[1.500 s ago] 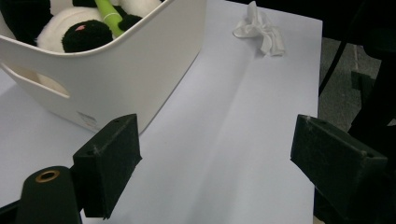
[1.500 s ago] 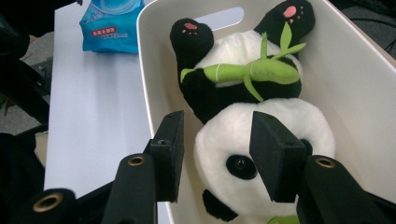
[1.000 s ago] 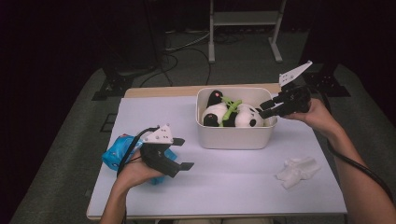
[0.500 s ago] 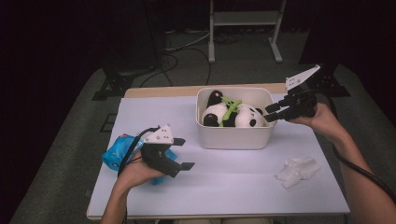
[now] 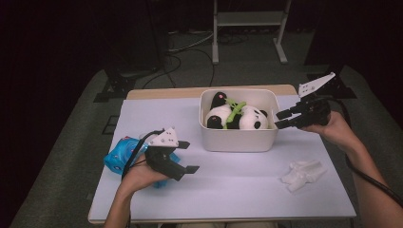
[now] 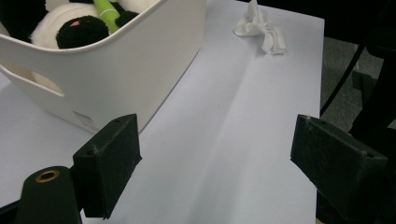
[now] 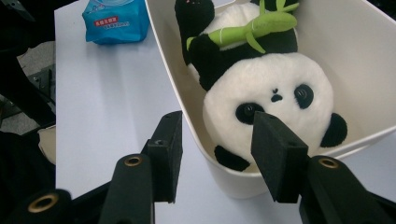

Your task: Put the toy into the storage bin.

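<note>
Right tool: my right tool (image 5: 284, 118) hangs at the right end of the white bin (image 5: 237, 140), its jaws spread wide with nothing pinched between them.
Right tool close-up: in the right gripper view my right tool (image 7: 215, 156) straddles the bin's rim (image 7: 196, 135), one jaw outside the wall, the other over the panda's face; I cannot tell whether either jaw touches.
Panda: the plush panda (image 5: 240, 118) lies inside the bin on the far middle of the table, black and white, with a green bamboo stalk (image 7: 247, 29) across its body.
Left tool: my left tool (image 5: 187, 156) sits low over the near left of the table, jaws spread and bare, pointing right toward the bin.
Left tool close-up: in the left gripper view I see bare table sheet (image 6: 243, 154) between the two jaws, the bin's wall (image 6: 121, 79) to the far left.
Blue pack: a blue packet (image 5: 119, 156) lies on the left of the table, just behind my left hand (image 5: 142, 178).
White cloth: a crumpled white cloth (image 5: 302, 173) lies on the near right of the table, well apart from the bin.
Table: covered by a pale sheet (image 5: 237, 190).
</note>
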Action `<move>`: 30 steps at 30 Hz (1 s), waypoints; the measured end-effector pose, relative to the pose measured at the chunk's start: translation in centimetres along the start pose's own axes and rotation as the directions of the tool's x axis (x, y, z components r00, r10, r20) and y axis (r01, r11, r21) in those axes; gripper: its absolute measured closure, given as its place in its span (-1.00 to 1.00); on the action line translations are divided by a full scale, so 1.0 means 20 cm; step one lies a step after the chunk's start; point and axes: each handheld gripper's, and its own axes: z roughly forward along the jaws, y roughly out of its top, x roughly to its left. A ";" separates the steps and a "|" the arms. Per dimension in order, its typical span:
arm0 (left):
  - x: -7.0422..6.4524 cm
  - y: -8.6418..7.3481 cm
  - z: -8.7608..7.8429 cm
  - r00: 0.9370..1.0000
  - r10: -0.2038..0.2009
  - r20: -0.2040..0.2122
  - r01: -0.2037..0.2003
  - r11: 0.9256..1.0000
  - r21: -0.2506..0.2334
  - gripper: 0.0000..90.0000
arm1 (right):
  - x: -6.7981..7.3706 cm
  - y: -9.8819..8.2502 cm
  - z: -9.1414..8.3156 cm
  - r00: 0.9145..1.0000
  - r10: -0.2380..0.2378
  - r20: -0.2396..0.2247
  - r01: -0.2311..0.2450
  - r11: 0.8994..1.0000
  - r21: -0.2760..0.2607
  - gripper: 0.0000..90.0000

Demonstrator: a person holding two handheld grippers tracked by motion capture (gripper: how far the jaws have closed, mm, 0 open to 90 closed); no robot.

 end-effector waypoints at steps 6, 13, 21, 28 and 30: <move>0.00 0.00 0.01 1.000 -0.001 0.001 0.001 1.000 0.005 -0.67 | 0.01 -0.05 -0.02 1.000 0.006 0.006 -0.006 1.000 -0.007 0.16; 0.01 -0.01 0.02 1.000 0.003 -0.005 -0.003 1.000 0.003 -0.67 | 0.03 -0.10 -0.04 1.000 0.016 0.008 -0.016 1.000 -0.013 0.16; 0.01 -0.01 0.02 1.000 0.002 -0.003 -0.002 1.000 0.007 -0.67 | 0.05 -0.18 -0.02 1.000 0.025 0.007 -0.025 1.000 -0.005 0.16; 0.01 -0.01 0.02 1.000 0.005 -0.009 -0.005 1.000 0.003 -0.67 | 0.06 -0.24 -0.01 0.999 0.037 0.001 -0.037 0.999 -0.008 0.15; 0.01 -0.01 0.02 1.000 0.003 -0.011 -0.003 1.000 0.001 -0.67 | 0.06 -0.25 -0.01 0.999 0.038 0.002 -0.038 0.999 -0.009 0.15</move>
